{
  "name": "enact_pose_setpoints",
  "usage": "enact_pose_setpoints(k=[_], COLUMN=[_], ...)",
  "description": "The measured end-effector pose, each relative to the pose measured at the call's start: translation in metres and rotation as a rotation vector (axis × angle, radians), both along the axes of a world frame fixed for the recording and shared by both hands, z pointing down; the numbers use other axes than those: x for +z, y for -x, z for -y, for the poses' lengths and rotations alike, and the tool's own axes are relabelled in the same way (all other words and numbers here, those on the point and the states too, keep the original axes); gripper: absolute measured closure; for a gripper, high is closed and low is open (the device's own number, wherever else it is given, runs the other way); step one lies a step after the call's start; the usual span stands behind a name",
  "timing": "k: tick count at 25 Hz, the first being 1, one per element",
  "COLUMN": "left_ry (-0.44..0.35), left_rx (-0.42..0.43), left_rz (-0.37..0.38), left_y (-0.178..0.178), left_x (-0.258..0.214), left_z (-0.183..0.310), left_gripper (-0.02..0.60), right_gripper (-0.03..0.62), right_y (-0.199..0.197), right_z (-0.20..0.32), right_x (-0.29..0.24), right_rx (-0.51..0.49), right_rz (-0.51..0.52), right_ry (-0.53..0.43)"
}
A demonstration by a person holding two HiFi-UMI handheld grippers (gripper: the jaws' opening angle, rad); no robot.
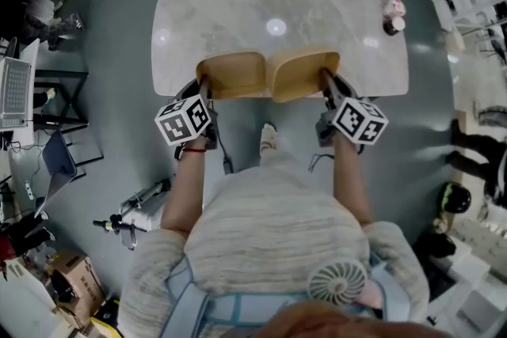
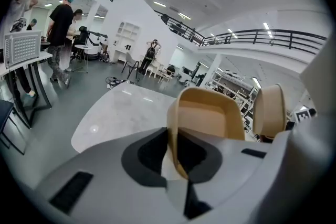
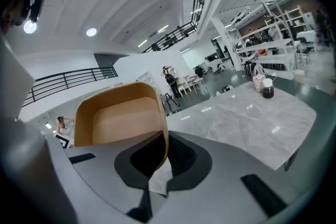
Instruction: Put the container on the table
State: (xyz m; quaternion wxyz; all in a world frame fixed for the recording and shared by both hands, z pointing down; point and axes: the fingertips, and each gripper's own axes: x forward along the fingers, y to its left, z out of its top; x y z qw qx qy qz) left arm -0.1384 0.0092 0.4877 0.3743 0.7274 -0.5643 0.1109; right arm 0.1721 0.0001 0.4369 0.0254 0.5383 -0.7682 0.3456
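We've got a tan tub in each gripper here. Our left gripper [image 1: 204, 85] is pinched onto the 9 o'clock wall of the left container [image 1: 231, 75], with the rim squeezed between the pads. Our right gripper [image 1: 326, 80] is clamped the same way on the 3 o'clock wall of the right container [image 1: 305, 74]. The two tubs are side by side, pretty much touching, open tops up, over the 6 o'clock edge of the marble table [image 1: 277, 4]. Honestly we can't tell if their bottoms are resting on the tabletop. A couple of little jars [image 1: 394, 16] stand near the table's 3 o'clock edge, well apart from the tubs.
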Motion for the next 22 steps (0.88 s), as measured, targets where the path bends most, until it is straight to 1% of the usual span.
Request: enact_pose_setpoints(k=[3,8,13,17,22], left_ry=[0.002,0.002,0.003,0.019,0.038], left_rx=[-0.007,-0.012,-0.01,-0.013,0.006], left_rz=[0.006,0.015,0.015,0.015,0.02], left_y=[-0.004,-0.022,-0.033,-0.034,-0.025], left_x=[0.001,-0.001,-0.001,0.006,0.011], left_z=[0.02,0.052,0.072,0.081,0.088], left_gripper=[0.549,0.549,0.549,0.549,0.549], right_gripper=[0.586,0.586,0.586,0.586,0.586], right_y=[-0.002,-0.011,-0.018,-0.022,-0.015], right_z=[0.02,0.053,0.075,0.084,0.087], right_x=[0.001,0.004,0.002,0.009,0.011], right_rx=[-0.015,-0.04,-0.055,-0.054,-0.038], right_rz=[0.006,0.021,-0.004,-0.013,-0.015], right_ry=[0.001,0.018,0.021,0.044,0.059])
